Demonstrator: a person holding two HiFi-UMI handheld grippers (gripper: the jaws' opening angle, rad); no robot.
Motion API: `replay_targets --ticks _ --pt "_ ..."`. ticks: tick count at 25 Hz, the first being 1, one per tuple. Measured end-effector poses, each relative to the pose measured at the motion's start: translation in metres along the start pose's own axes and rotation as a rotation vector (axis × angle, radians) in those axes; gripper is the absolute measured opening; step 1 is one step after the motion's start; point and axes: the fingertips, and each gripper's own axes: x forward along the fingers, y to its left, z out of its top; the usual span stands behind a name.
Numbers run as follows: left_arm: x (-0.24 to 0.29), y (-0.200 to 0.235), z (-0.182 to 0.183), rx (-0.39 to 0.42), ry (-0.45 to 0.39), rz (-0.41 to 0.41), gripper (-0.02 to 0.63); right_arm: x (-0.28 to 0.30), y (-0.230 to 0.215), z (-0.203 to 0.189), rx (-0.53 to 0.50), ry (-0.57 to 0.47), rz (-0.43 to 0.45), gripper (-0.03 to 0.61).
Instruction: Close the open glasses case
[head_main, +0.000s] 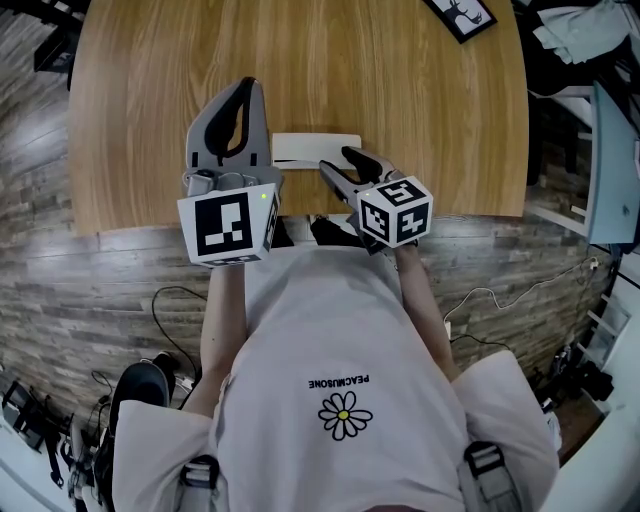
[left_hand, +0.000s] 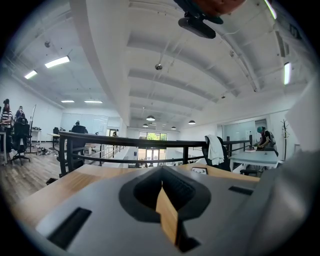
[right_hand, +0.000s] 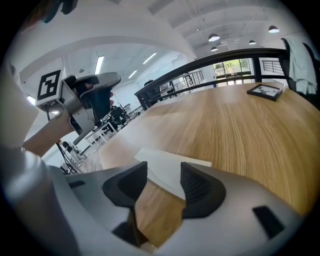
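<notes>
Left gripper (head_main: 249, 90), jaws together and empty, is just left of the white case (head_main: 312, 147). Right gripper (head_main: 338, 161), jaws apart and empty, is at its near edge.

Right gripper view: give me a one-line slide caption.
Right gripper open, poised at the white case on the wooden table; left gripper raised alongside.

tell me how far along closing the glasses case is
Done: nothing visible; the white glasses case lies on the wooden table with nothing holding it. In hand: the right hand-held gripper, jaws apart and empty, points at it; the left hand-held gripper is shut, aside. Left: closing the case.
</notes>
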Motion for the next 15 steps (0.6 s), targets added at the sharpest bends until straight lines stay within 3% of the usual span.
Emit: replay_targets --ticks 9,12,15 --pt "-0.002 -0.005 0.002 0.006 -0.007 -0.005 0.017 -0.002 -0.003 -0.011 0.002 0.019 -0.007 0.204" --pt "-0.003 -0.004 0.005 0.010 -0.015 -0.003 0.017 -0.005 -0.003 0.004 -0.018 -0.017 -0.011 0.202" --pt "-0.004 -0.003 0.011 0.020 -0.028 -0.003 0.017 -0.009 -0.002 0.038 -0.102 -0.085 -0.038 0.173"
